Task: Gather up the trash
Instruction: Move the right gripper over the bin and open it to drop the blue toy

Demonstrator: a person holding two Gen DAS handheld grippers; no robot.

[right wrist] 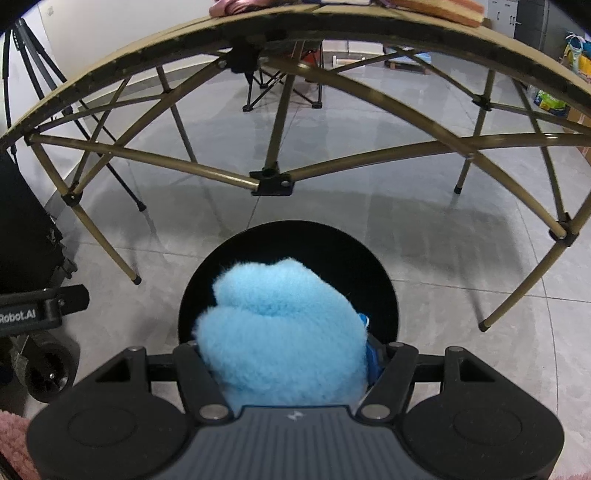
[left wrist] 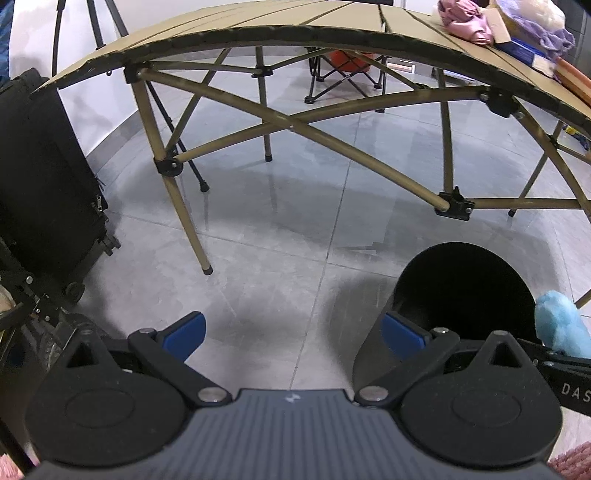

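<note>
in the left wrist view, the left tongs [left wrist: 291, 334] hang over bare grey floor [left wrist: 258, 258] with their blue pads spread wide and nothing between them — released. the black bin [left wrist: 465, 288] stands on the floor to the right of these tongs, its near side just behind the right-hand pad, its round mouth facing up. at the right edge a tuft of the blue fluffy cloth [left wrist: 561, 325] shows beside the bin, carried by the other tool. the folding desk [left wrist: 258, 33] arches across the top, well beyond.

in the right wrist view, the right tongs [right wrist: 288, 354] are clenched on the blue fluffy cloth [right wrist: 280, 332], which bulges up between the fingers and hides the pads. the bin [right wrist: 288, 236] lies directly ahead of and below the bundle — the dark mouth rings the cloth on all sides but the near one. so the right hand is the nearer one, and as i judge it the cloth is lined up over the opening, so letting go should drop it in; the bundle is wide and soft, and an edge could catch on the rim.
</note>
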